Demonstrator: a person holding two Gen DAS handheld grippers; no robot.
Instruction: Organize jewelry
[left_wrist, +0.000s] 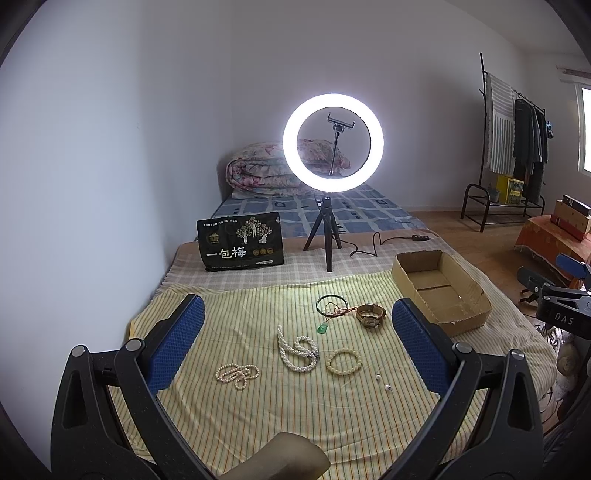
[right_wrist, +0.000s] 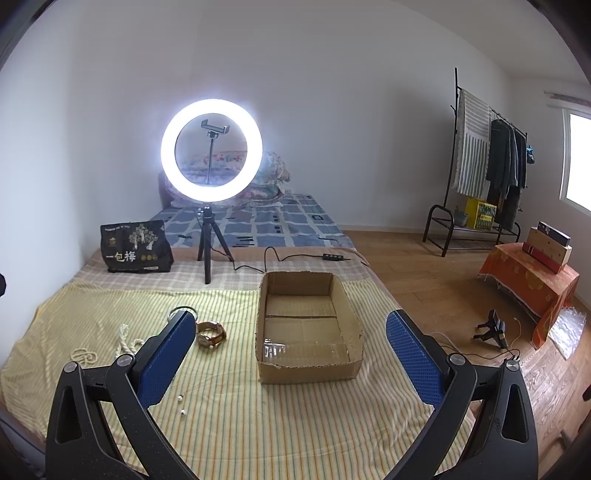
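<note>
Jewelry lies on a yellow striped cloth (left_wrist: 236, 435): a small pearl necklace (left_wrist: 237, 373), a thick pearl strand (left_wrist: 297, 350), a cream bead bracelet (left_wrist: 343, 362), a dark bangle (left_wrist: 332, 304), a green pendant on a cord (left_wrist: 324, 328), a gold watch (left_wrist: 370, 315) and two tiny earrings (left_wrist: 382, 382). An empty cardboard box (right_wrist: 308, 325) stands to the right. My left gripper (left_wrist: 297, 321) is open above the jewelry, holding nothing. My right gripper (right_wrist: 291, 332) is open above the box, empty. The watch (right_wrist: 210, 334) and earrings (right_wrist: 181, 404) show in the right wrist view.
A lit ring light on a tripod (left_wrist: 332, 144) stands behind the cloth, with its cable (left_wrist: 380, 243). A black snack bag (left_wrist: 240, 242) stands at the back left. A wall runs along the left. A clothes rack (right_wrist: 480, 166) and an orange-covered stand (right_wrist: 532, 280) are on the floor to the right.
</note>
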